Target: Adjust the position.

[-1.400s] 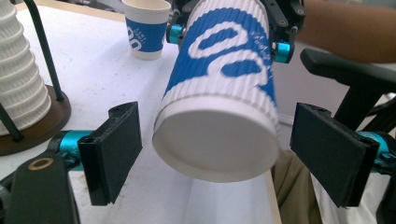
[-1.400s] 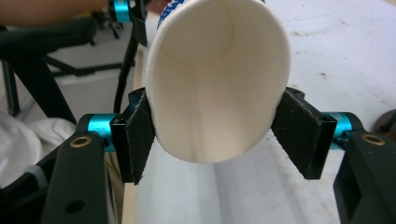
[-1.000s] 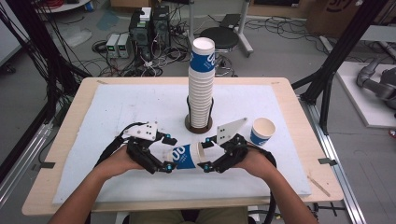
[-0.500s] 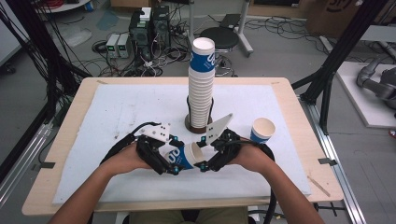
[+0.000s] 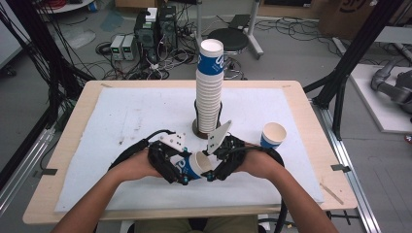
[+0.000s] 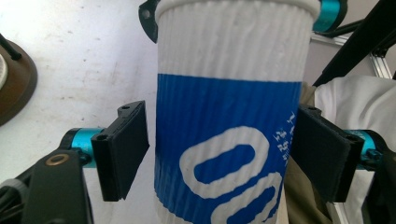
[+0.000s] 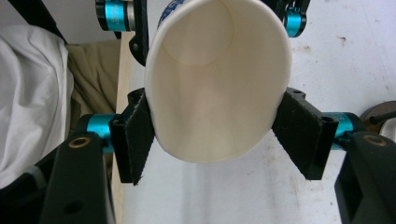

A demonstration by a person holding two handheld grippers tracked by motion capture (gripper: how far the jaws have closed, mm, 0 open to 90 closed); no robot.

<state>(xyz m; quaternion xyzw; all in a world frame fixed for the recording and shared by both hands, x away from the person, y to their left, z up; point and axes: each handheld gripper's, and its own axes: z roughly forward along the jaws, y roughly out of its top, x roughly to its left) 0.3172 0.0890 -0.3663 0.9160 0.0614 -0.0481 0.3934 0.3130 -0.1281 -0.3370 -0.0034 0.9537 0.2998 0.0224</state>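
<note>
Right tool (image 7: 212, 135) clamped on paper cup (image 7: 215, 79) rim, left tool (image 6: 219, 154) gripping its blue body (image 6: 229, 154), mid-air.

Wooden table (image 5: 301, 104), white mat (image 5: 121, 121) covering top. On mat: brown base (image 5: 198, 131) bearing cup stack (image 5: 209, 92); lone cup (image 5: 272, 135) right.

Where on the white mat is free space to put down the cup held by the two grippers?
The white mat is bare left of the cup stack, and at its far right corner behind the lone cup. It is crowded at the front middle, where the left gripper and right gripper meet on the held cup.
</note>
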